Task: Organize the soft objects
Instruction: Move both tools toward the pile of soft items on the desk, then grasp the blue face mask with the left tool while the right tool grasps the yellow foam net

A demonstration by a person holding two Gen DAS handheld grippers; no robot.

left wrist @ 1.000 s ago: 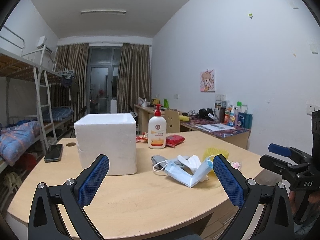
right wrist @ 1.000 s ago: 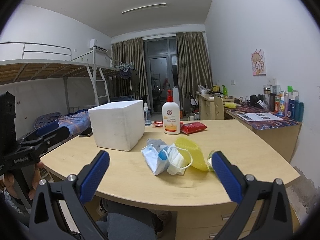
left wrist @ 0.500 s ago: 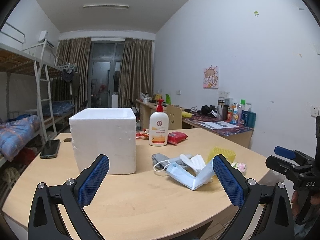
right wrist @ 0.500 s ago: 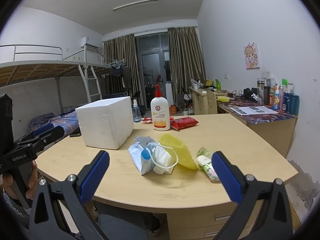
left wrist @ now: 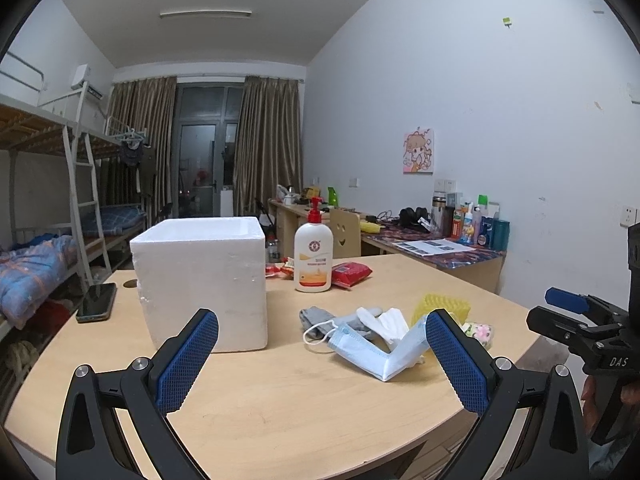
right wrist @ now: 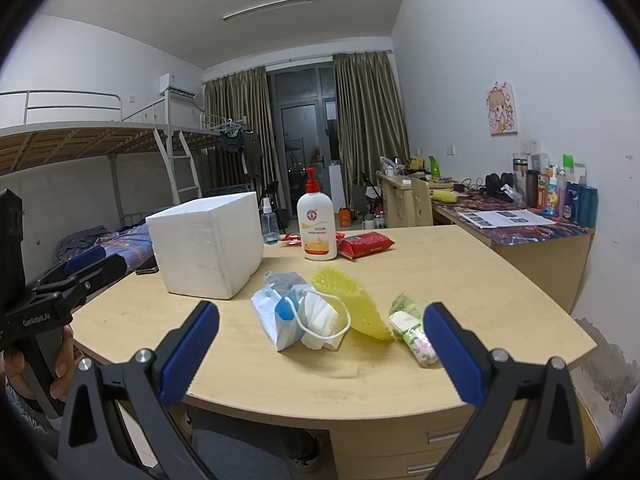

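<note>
Blue mask (right wrist: 280, 320) ahead of right claw (right wrist: 320, 356)

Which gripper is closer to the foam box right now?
Left. The left gripper faces the foam box just ahead; the right gripper sits farther right, before the masks.

Pale wood table (right wrist: 460, 276). White foam box (left wrist: 204, 280). Light blue mask (left wrist: 372, 354) with white loops, over grey cloth (right wrist: 282, 280). Yellow ridged sponge (right wrist: 352, 304). Green-and-pink floral packet (right wrist: 412, 330). White pump bottle (right wrist: 319, 228), red cap, orange label. Red pouch (right wrist: 366, 245). Black phone (left wrist: 96, 302). Blue cross-hatched pads (left wrist: 188, 364) on black frames.
</note>
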